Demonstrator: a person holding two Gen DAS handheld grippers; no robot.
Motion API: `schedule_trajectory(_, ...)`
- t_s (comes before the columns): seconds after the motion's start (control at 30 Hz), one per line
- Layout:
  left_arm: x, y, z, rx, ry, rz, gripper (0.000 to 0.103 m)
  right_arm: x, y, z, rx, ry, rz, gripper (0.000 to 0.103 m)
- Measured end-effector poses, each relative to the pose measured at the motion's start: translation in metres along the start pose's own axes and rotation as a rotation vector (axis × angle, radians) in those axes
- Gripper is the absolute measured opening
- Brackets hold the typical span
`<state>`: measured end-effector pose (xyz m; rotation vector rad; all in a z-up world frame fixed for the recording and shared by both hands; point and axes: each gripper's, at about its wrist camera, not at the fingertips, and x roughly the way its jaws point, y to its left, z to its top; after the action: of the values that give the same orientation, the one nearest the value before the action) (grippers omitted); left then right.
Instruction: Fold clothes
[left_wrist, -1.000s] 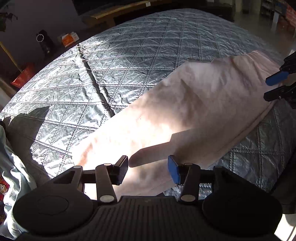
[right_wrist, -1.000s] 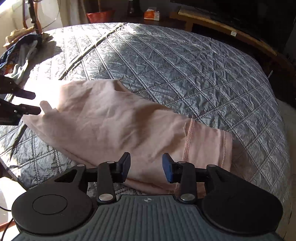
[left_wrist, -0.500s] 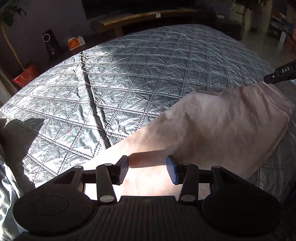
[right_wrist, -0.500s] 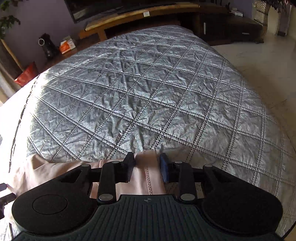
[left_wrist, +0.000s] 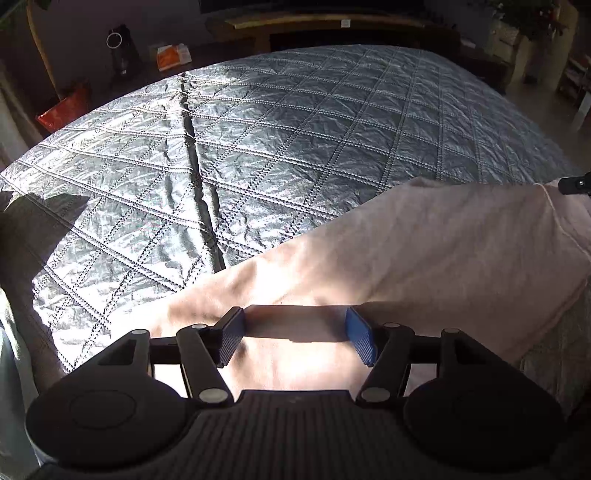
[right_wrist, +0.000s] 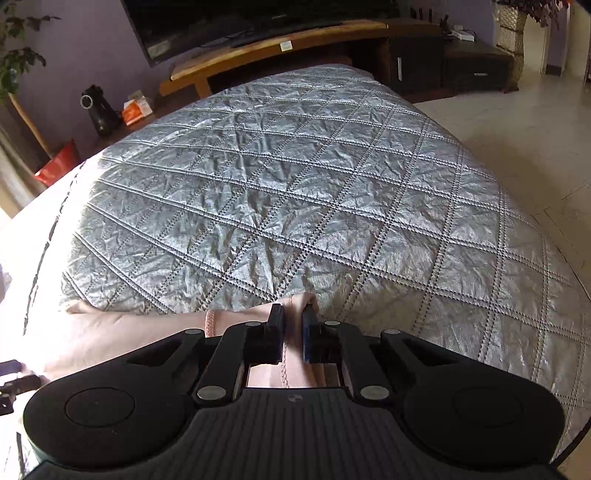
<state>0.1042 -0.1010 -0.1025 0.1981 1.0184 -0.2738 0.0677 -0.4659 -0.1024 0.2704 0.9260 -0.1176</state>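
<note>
Left wrist view: your left gripper is spread wide w/ nothing between the pads, hovering over the near part of the pink garment, which lies across the quilted bed cover.

Right wrist view: your right gripper is pinched narrow on the garment's stitched hem, at the cover's near edge.

Pale pink garment, stitched hem, spread lengthwise on quilt, possibly already folded once
</note>
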Motion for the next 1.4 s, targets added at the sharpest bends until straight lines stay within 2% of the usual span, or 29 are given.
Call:
schedule_trajectory(0.07,0.000,0.001,0.000,-0.002,0.000,-0.001,0.059,-0.001,0.001,-0.011,-0.036,-0.016,-0.022,0.021)
schedule_trajectory(0.1,0.000,0.001,0.000,-0.004,0.000,-0.002,0.059,-0.001,0.000,-0.015,-0.037,-0.027,-0.044,0.028)
schedule_trajectory(0.13,0.000,0.002,0.000,-0.004,-0.001,-0.003,0.060,-0.004,-0.002,-0.015,-0.028,-0.041,-0.068,0.047)
schedule_trajectory(0.17,0.000,0.002,-0.001,-0.001,-0.002,-0.002,0.060,-0.007,-0.005,-0.016,-0.018,-0.055,-0.094,0.049)
schedule_trajectory(0.27,0.001,0.001,0.000,0.011,-0.003,0.003,0.061,-0.024,-0.020,-0.014,0.070,-0.089,-0.109,0.043)
schedule_trajectory(0.33,0.000,0.001,0.001,0.021,-0.005,0.016,0.060,-0.028,-0.035,-0.016,0.172,-0.046,-0.022,0.042)
schedule_trajectory(0.4,-0.002,-0.001,0.003,0.037,-0.015,0.055,0.055,-0.031,-0.044,-0.023,0.215,-0.017,-0.003,0.042)
schedule_trajectory(0.5,-0.011,-0.005,0.005,0.075,-0.090,0.135,0.049,-0.031,-0.056,-0.038,0.309,0.038,0.073,0.043)
schedule_trajectory(0.57,-0.020,-0.007,0.007,0.070,-0.137,0.093,0.049,-0.031,-0.060,-0.049,0.365,0.070,0.103,0.043)
schedule_trajectory(0.7,-0.025,-0.029,0.004,0.147,-0.165,0.029,0.049,-0.033,-0.062,-0.059,0.395,0.084,0.141,0.044)
schedule_trajectory(0.8,-0.007,-0.041,-0.005,0.201,-0.077,0.043,0.050,-0.035,-0.066,-0.057,0.457,0.125,0.167,0.047)
schedule_trajectory(0.87,-0.003,-0.040,-0.010,0.188,-0.078,0.056,0.057,-0.033,-0.067,-0.059,0.487,0.147,0.222,0.046)
schedule_trajectory(0.93,-0.002,-0.036,-0.008,0.171,-0.073,0.042,0.058,-0.030,-0.067,-0.063,0.523,0.176,0.269,0.047)
schedule_trajectory(1.0,0.000,-0.028,-0.006,0.118,-0.054,0.021,0.061,-0.026,-0.075,-0.069,0.608,0.167,0.297,0.047)
schedule_trajectory(1.1,0.001,-0.025,-0.005,0.099,-0.045,0.014,0.064,-0.021,-0.085,-0.074,0.730,0.166,0.340,0.047)
schedule_trajectory(1.17,0.000,-0.027,-0.006,0.118,-0.054,0.026,0.065,-0.021,-0.086,-0.076,0.738,0.160,0.333,0.045)
schedule_trajectory(1.23,-0.001,-0.031,-0.008,0.146,-0.064,0.042,0.066,-0.030,-0.084,-0.077,0.675,0.116,0.265,0.042)
schedule_trajectory(1.4,-0.001,-0.032,-0.007,0.157,-0.068,0.053,0.067,-0.024,-0.084,-0.085,0.728,0.127,0.324,0.043)
